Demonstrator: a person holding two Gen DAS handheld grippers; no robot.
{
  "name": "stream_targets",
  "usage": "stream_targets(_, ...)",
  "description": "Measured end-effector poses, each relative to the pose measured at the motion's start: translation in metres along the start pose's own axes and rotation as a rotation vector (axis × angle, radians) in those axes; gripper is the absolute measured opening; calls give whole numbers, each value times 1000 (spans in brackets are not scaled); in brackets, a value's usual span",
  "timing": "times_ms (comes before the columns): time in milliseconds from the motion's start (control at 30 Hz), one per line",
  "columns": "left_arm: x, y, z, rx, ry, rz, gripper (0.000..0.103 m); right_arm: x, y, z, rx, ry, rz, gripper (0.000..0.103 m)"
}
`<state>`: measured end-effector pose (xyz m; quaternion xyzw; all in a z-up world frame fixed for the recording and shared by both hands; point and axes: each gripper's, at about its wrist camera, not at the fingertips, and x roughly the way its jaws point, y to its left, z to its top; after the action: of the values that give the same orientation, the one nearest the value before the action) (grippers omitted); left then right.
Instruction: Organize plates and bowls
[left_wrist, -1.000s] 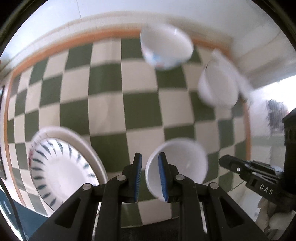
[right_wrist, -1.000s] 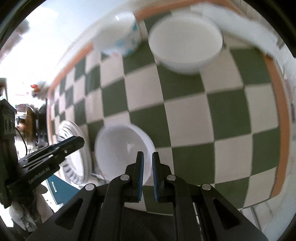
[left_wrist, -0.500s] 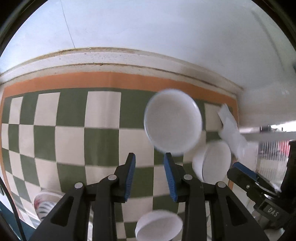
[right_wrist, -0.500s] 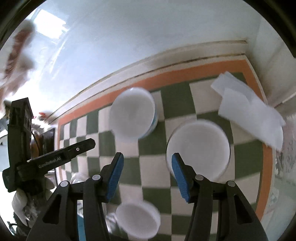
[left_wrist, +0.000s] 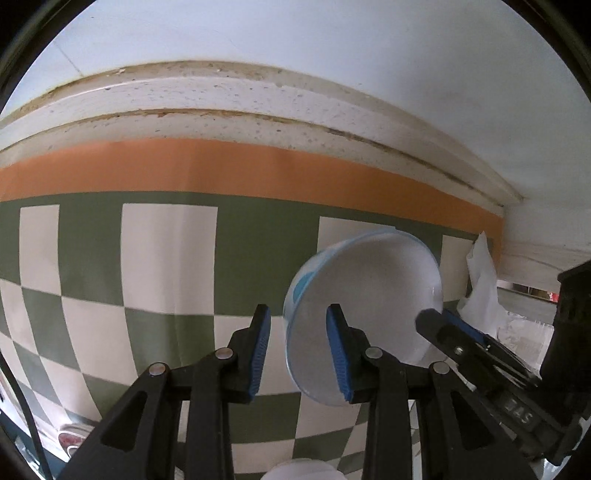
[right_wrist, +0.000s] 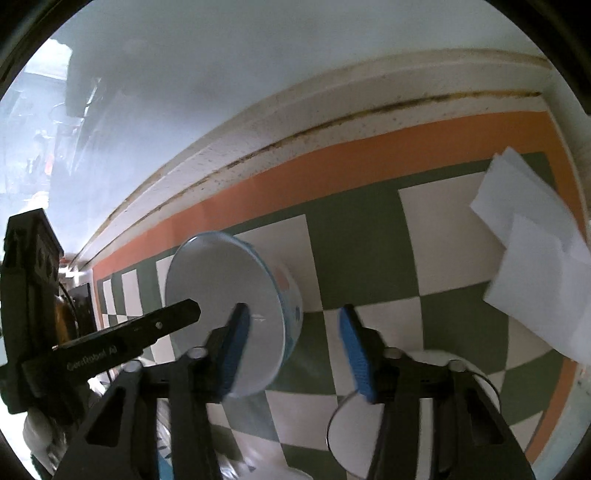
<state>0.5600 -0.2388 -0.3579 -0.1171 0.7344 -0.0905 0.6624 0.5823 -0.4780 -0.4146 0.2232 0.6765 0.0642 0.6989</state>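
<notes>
A white bowl with blue and orange marks on its outside (left_wrist: 364, 306) stands on the green-and-white checked cloth near the back wall; it also shows in the right wrist view (right_wrist: 225, 310). My left gripper (left_wrist: 298, 350) is open; its right finger reaches over the bowl's near rim and its left finger is outside it. My right gripper (right_wrist: 293, 350) is open wide; its left finger is over the bowl's mouth and its right finger is outside. A second white bowl (right_wrist: 443, 402) lies under my right gripper.
A crumpled white paper napkin (right_wrist: 532, 254) lies at the right on the cloth, also in the left wrist view (left_wrist: 484, 291). The orange cloth border (left_wrist: 221, 166) and a white wall ledge run behind. A plate edge (left_wrist: 70, 439) shows at bottom left.
Both grippers have moved forward and down to the patterned bowl and have opened from nearly shut. The plain bowl and the striped plate have slid out of view below.
</notes>
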Motion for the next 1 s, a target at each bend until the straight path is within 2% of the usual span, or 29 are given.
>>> stream_targets(33, 1, 0, 1, 6, -1, 8, 25, 5, 1, 2, -1, 12, 1, 27)
stream_targets(67, 2, 1, 1, 9, -5, 11, 20, 9, 0, 4, -1, 17, -2, 22)
stream_targets(167, 4, 2, 2, 12, -11, 16, 18, 15, 3, 4, -9, 22, -6, 12)
stream_targets(267, 7, 2, 1, 20, -3, 9, 13, 18, 9, 5, -18, 19, -19, 11)
stream_targets(467, 6, -7, -5, 67, -11, 47, 13, 17, 11, 4, -25, 20, -32, 11)
stream_targets(700, -9, -14, -12, 78, -40, 33, 13, 12, 8, -2, -12, 22, -33, 9)
stream_targets(867, -28, -14, -28, 83, -67, 20, 13, -10, 17, -19, -34, 5, -27, 9)
stream_targets(1000, -45, -18, -53, 112, -85, 18, 13, -34, 24, -44, -51, -16, -27, 9)
